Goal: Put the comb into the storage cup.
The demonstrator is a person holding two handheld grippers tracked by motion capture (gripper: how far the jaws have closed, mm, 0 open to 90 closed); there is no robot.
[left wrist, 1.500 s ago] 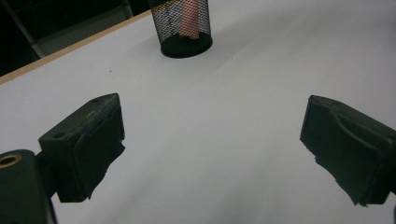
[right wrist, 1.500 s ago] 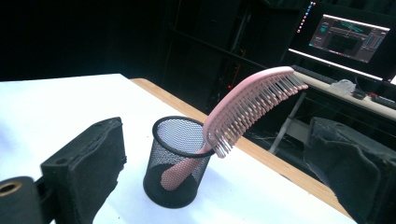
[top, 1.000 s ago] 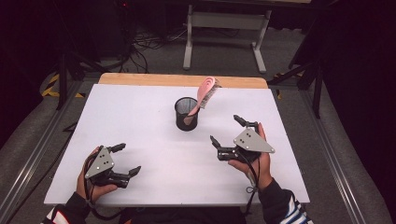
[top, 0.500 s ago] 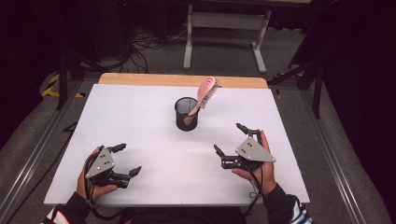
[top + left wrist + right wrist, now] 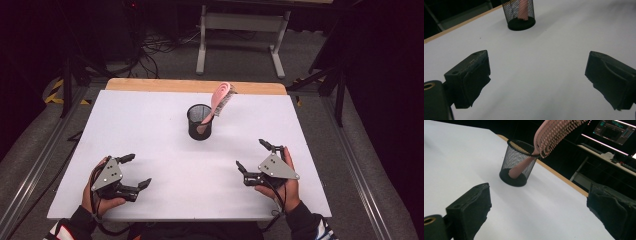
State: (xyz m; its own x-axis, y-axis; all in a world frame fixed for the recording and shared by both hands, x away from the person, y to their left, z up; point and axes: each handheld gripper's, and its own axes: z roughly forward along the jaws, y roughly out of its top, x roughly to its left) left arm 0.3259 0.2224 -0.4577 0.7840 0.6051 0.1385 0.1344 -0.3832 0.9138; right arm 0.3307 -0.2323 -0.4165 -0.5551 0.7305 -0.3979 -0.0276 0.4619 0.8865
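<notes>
A black mesh cup (image 5: 200,121) stands upright near the middle of the white table (image 5: 150,125). A pink hairbrush (image 5: 220,100) sits handle-down in it, its bristled head leaning out to the right. The cup (image 5: 519,13) shows far ahead in the left gripper view, and the cup (image 5: 517,166) with the brush (image 5: 554,135) shows ahead in the right gripper view. My left gripper (image 5: 137,172) rests at the front left, open and empty. My right gripper (image 5: 252,156) is at the front right, open and empty.
A wooden strip (image 5: 195,86) runs along the table's far edge. Beyond it stand a metal frame (image 5: 240,30) and cables on the floor. A lit monitor (image 5: 614,128) and a desk show past the table in the right gripper view.
My right gripper has drawn back toward the front edge and slightly right. The left gripper, cup and brush have stayed put.
</notes>
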